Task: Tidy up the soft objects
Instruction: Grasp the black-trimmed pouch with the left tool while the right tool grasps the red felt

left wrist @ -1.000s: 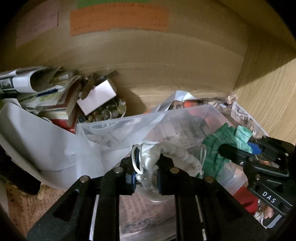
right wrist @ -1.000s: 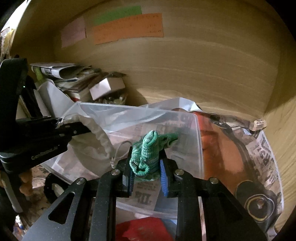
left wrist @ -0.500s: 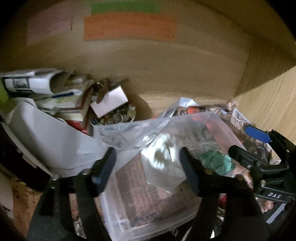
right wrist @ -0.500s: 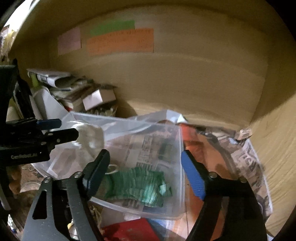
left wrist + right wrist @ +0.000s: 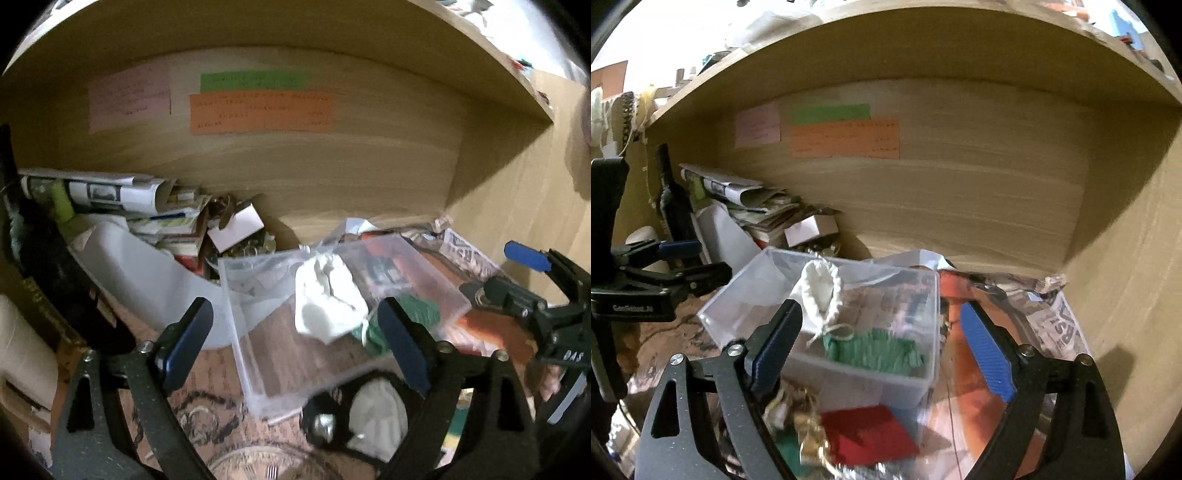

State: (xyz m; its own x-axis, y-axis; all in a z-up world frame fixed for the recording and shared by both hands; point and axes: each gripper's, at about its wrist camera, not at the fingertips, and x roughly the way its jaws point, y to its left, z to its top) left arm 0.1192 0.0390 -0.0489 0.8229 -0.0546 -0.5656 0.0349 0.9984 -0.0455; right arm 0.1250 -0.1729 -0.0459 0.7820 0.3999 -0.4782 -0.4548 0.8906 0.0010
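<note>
A clear plastic box [image 5: 923, 384] [image 5: 240, 325] stands on the newspaper-lined shelf. A white drawstring pouch [image 5: 822, 291] [image 5: 325, 306] and a green knitted cloth [image 5: 875, 350] [image 5: 417, 314] lie inside it. My left gripper [image 5: 295, 343] is open and empty, held back above the box's near side. My right gripper [image 5: 882, 347] is open and empty, above the box's front. Each gripper shows in the other's view, the right one [image 5: 532, 280] at the right edge and the left one [image 5: 683, 262] at the left edge.
A red cloth [image 5: 864, 435] and gold items [image 5: 805, 424] lie in front of the box. A stack of papers [image 5: 753, 210], a white tub [image 5: 140, 273], a small cardboard box [image 5: 236, 229] and a dark bottle [image 5: 672, 206] fill the shelf's left. Wooden walls enclose back and right.
Both grippers opened and let go: the white pouch and the green cloth dropped into the clear box. Both grippers have since drawn back and up from it.
</note>
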